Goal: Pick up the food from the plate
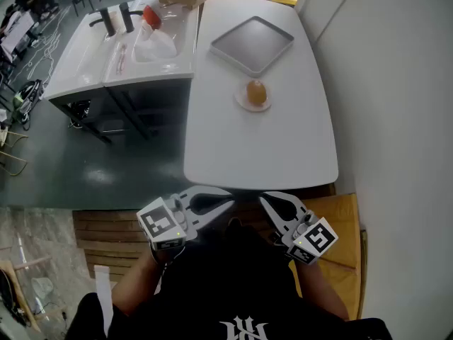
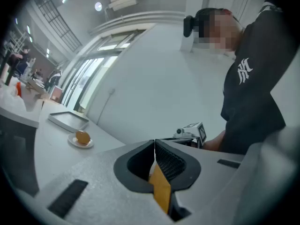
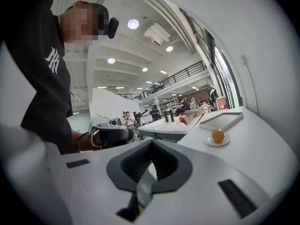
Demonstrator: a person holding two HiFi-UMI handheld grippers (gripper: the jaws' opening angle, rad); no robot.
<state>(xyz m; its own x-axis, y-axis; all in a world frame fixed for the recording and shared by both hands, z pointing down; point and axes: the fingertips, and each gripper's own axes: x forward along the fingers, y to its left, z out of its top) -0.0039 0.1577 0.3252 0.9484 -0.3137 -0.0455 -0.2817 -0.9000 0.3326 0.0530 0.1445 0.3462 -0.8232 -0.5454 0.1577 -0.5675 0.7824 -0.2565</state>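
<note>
L gripper (image 1: 228,203) held low, close in front of black shirt (image 1: 233,282), jaws pressed together, nothing btwn them. R gripper (image 1: 265,200) alongside, jaws likewise closed tight, empty. Tips angle inward toward each other, near but not touching. Marker cubes (image 1: 161,222) face up. L forearm (image 1: 131,292) bare, bent back to body. R forearm (image 1: 322,289) same on opp side.
</note>
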